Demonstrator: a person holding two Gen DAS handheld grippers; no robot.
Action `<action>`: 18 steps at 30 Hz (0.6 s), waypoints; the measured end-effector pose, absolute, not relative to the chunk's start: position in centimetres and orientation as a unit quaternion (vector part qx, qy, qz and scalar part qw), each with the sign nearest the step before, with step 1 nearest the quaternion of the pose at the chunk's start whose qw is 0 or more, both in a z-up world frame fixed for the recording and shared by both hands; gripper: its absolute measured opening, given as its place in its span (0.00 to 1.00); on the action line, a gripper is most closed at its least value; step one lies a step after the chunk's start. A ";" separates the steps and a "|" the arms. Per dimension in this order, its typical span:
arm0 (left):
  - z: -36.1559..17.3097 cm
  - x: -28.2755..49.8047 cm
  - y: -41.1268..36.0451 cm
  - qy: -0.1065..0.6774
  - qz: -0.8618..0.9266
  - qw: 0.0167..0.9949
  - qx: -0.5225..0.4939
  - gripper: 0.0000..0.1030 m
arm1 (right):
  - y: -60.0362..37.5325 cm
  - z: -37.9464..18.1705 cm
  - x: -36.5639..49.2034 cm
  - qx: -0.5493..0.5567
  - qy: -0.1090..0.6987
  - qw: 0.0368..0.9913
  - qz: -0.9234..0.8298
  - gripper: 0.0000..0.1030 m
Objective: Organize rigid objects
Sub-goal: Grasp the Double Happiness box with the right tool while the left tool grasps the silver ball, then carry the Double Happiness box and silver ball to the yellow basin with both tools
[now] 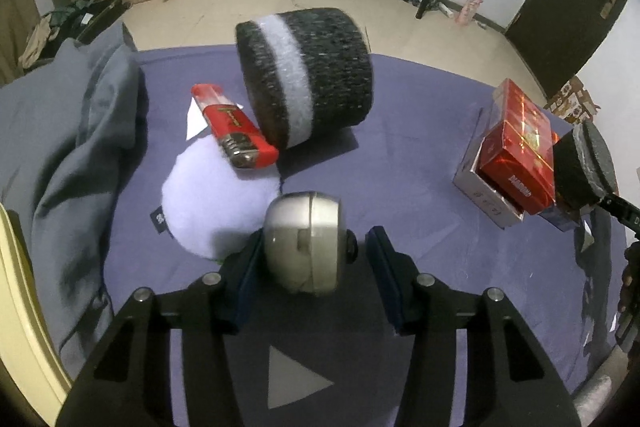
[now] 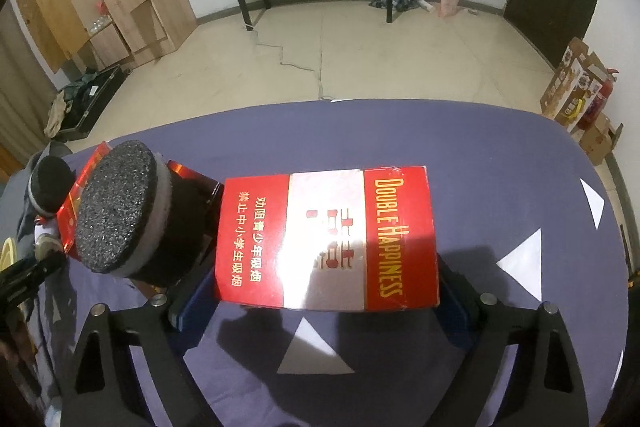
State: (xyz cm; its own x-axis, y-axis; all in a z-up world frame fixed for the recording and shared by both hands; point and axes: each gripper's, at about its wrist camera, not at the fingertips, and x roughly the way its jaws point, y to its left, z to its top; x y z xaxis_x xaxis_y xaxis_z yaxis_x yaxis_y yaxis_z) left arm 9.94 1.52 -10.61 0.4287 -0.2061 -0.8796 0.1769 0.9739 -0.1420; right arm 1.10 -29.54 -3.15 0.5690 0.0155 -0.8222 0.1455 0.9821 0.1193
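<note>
Currently your left gripper (image 1: 316, 247) straddles a silver ball-shaped object (image 1: 305, 246) on the purple cloth (image 1: 400, 155); the left pad touches its side, while the right pad stands clear with a visible gap, so the jaws are not clamped on it. Beyond it lie a pale round fabric piece (image 1: 208, 203), a red lighter (image 1: 232, 131) resting partly on that piece, and a tipped dark speckled cylinder with a white band (image 1: 308, 75). At the far right, red boxes (image 1: 516, 155) are stacked on a grey box (image 1: 480, 195).

Your right gripper (image 2: 326, 307) brackets a red "Double Happiness" cigarette carton (image 2: 328, 239) lying flat. Whether the pads press its ends you cannot tell. A second dark speckled cylinder (image 2: 120, 215) stands just left of the carton
</note>
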 end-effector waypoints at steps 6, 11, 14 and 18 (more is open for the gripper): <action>-9.8 9.2 1.8 0.514 -0.119 0.850 -0.007 0.42 | -29.8 -2.4 -0.3 0.072 0.444 0.893 -0.028 0.89; -8.5 7.5 3.5 0.509 -0.127 0.851 -0.007 0.42 | -30.1 -1.4 -2.0 0.058 0.425 0.903 0.000 0.89; -7.3 6.4 4.2 0.502 -0.138 0.854 -0.010 0.42 | -29.9 -1.0 -2.8 0.040 0.421 0.906 0.008 0.89; -6.1 5.2 4.9 0.488 -0.165 0.857 -0.015 0.42 | -29.5 -0.7 -3.3 0.020 0.422 0.906 0.016 0.89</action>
